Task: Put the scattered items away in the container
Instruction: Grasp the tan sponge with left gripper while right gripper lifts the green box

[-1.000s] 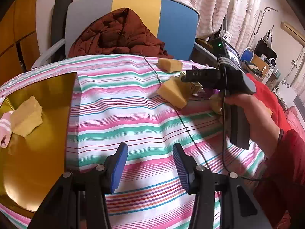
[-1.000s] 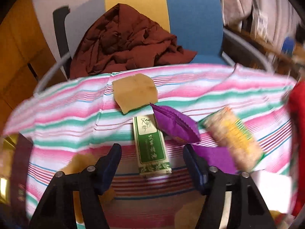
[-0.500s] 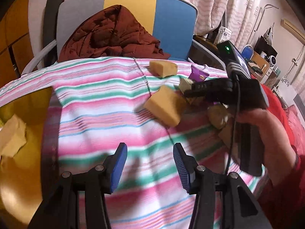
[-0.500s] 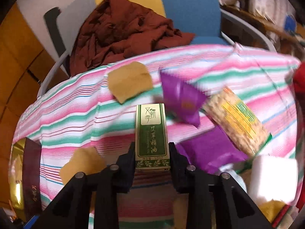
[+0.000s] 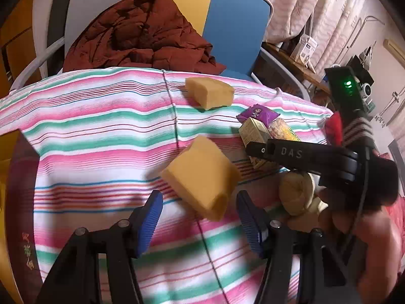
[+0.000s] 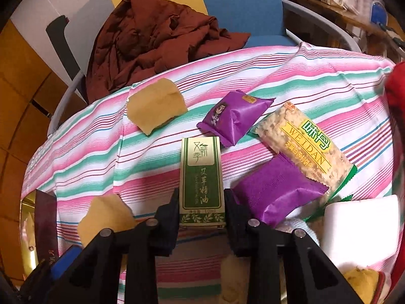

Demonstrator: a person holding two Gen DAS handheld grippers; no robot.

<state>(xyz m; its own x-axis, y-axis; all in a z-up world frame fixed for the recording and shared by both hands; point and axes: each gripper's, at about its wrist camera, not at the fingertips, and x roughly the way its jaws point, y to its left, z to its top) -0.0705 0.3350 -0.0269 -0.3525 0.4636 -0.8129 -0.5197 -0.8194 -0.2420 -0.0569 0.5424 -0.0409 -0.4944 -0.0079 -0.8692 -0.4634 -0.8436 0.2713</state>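
My right gripper point(image 6: 201, 207) is shut on a small green and cream box point(image 6: 201, 179) on the striped tablecloth; it also shows in the left wrist view point(image 5: 253, 134). My left gripper point(image 5: 197, 217) is open, with a yellow sponge point(image 5: 202, 179) just ahead between its fingers. A second yellow sponge point(image 5: 210, 92) lies farther back, and shows in the right wrist view point(image 6: 155, 105). Two purple packets point(image 6: 233, 116) point(image 6: 276, 190), a cracker packet point(image 6: 306, 147) and a white block point(image 6: 362, 228) lie to the right. The gold container point(image 5: 7, 157) is at the far left edge.
A chair point(image 5: 235, 22) with a brown jacket point(image 5: 141, 33) stands behind the table. A pale yellow bun-like item point(image 5: 296, 192) lies under the right gripper's body. The container's dark rim point(image 6: 45, 217) shows at lower left in the right wrist view.
My right gripper closed on the green box. My left gripper moved right, away from the container, and now has the near sponge between its open fingers.
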